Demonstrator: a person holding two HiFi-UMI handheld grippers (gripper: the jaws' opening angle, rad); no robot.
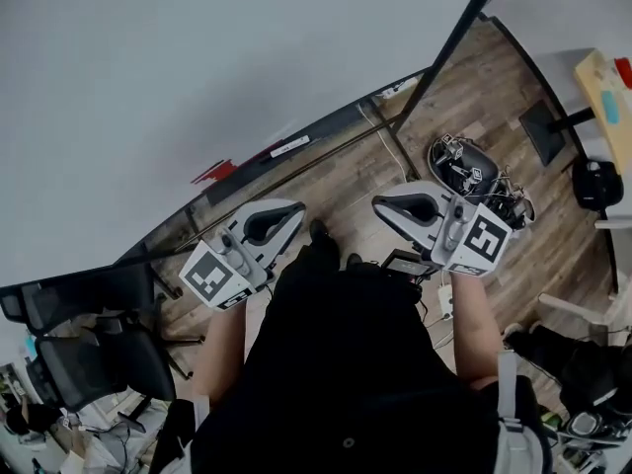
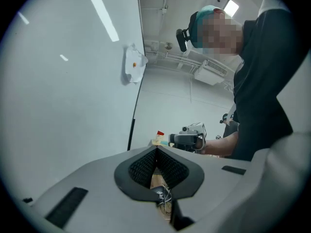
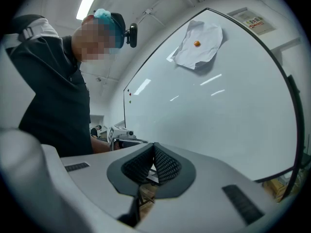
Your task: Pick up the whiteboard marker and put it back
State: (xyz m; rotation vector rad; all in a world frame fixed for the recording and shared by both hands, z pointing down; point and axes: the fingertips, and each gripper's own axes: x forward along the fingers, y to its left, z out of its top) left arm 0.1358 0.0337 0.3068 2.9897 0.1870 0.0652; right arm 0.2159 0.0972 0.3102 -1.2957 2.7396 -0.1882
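The whiteboard (image 1: 197, 57) fills the upper left of the head view. On its bottom ledge lie a white marker-like stick (image 1: 289, 146) and a small red item (image 1: 213, 172). My left gripper (image 1: 288, 212) and right gripper (image 1: 388, 205) hang in front of my body, below that ledge and apart from it, with their tips turned toward each other. Both are shut with nothing between the jaws. The left gripper view shows its shut tips (image 2: 156, 150) and the right gripper (image 2: 189, 137) beyond them. The right gripper view shows its shut tips (image 3: 154, 148) in front of the board (image 3: 218, 110).
A sheet of paper (image 3: 198, 43) is pinned to the board by an orange magnet. On the wood floor are a tangle of wires and devices (image 1: 472, 169), a black stand base (image 1: 543, 126) and a black office chair (image 1: 94, 354). A table corner (image 1: 607, 92) is at right.
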